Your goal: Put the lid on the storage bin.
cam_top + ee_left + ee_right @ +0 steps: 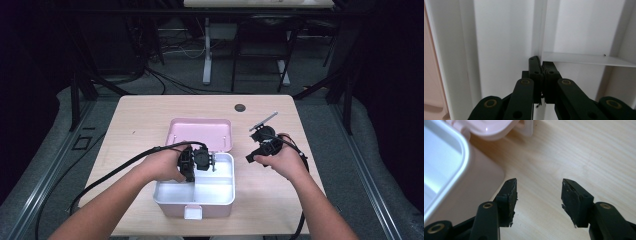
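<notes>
Keep your left gripper, closed on nothing, steady inside the white box at lower centre of the high view, on the desk. Your right gripper hangs open, empty. The box's long axis runs toward its pink lid behind.
</notes>
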`<state>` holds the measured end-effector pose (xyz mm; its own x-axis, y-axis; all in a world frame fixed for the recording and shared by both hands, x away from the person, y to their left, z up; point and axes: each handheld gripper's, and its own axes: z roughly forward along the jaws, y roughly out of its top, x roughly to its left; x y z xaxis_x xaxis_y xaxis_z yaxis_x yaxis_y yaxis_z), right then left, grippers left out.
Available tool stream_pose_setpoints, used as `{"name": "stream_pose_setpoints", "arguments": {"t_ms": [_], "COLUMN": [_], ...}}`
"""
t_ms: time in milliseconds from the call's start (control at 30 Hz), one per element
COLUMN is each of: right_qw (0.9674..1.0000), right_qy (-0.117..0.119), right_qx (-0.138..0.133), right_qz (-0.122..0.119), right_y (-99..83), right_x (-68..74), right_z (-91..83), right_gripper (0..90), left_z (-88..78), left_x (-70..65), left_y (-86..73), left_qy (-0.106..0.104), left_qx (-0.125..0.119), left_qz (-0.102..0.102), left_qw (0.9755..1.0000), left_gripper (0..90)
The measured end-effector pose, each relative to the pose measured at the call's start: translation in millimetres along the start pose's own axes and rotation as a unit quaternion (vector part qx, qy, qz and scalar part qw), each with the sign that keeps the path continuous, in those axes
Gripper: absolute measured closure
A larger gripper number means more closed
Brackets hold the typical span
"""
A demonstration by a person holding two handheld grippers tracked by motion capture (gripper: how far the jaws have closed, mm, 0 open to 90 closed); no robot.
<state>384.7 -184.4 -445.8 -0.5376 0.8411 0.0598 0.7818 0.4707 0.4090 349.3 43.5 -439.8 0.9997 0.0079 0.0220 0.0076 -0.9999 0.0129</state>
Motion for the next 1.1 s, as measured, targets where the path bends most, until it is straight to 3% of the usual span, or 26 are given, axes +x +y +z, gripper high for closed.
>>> {"name": "stream_pose_setpoints", "arguments": {"t_ms": [233,400,567,667,733,800,833,867,1033,1100], "right_qw": [0.9996,0.9983,0.9962,0.9959,0.9952,0.9954,0.9949,0.9954,0.9939,0.9937], "right_qy": [-0.010,0.013,0.021,0.023,0.022,0.022,0.022,0.022,0.020,0.019], "right_qx": [-0.010,-0.014,-0.019,-0.016,-0.029,-0.018,-0.029,-0.016,-0.022,-0.009], "right_qz": [0.024,0.056,0.082,0.086,0.091,0.091,0.094,0.092,0.107,0.110], "right_y": [19.4,33.2,46.4,53.7,57.1,60.9,61.9,63.9,72.7,76.6], "right_x": [-5.4,-12.0,-16.0,-15.9,-14.5,-13.6,-12.8,-12.6,-11.1,-11.1], "right_z": [-2.9,0.0,2.9,5.0,8.5,8.3,10.7,10.2,19.5,22.0], "right_gripper": [45.8,52.1,54.2,54.3,54.6,55.8,56.1,57.1,60.6,62.3], "left_z": [0.2,0.2,0.6,0.6,0.7,0.6,0.6,0.6,0.5,0.3], "left_x": [-2.2,-2.8,-3.7,-4.2,-4.3,-4.3,-4.3,-4.3,-3.4,-3.3], "left_y": [0.5,0.7,0.7,0.8,0.9,1.0,1.0,1.1,1.0,1.1], "left_qy": [0.008,0.008,0.009,0.013,0.015,0.014,0.015,0.015,0.009,0.010], "left_qx": [0.001,0.001,-0.001,-0.001,0.000,0.000,0.000,0.001,-0.001,0.000], "left_qz": [-0.001,-0.001,-0.006,-0.004,-0.004,-0.004,-0.004,-0.004,-0.005,-0.004], "left_qw": [1.0000,1.0000,0.9999,0.9999,0.9999,0.9999,0.9999,0.9999,0.9999,0.9999], "left_gripper": [87.4,87.1,87.0,87.0,87.0,87.0,87.0,87.0,87.0,87.0]}}
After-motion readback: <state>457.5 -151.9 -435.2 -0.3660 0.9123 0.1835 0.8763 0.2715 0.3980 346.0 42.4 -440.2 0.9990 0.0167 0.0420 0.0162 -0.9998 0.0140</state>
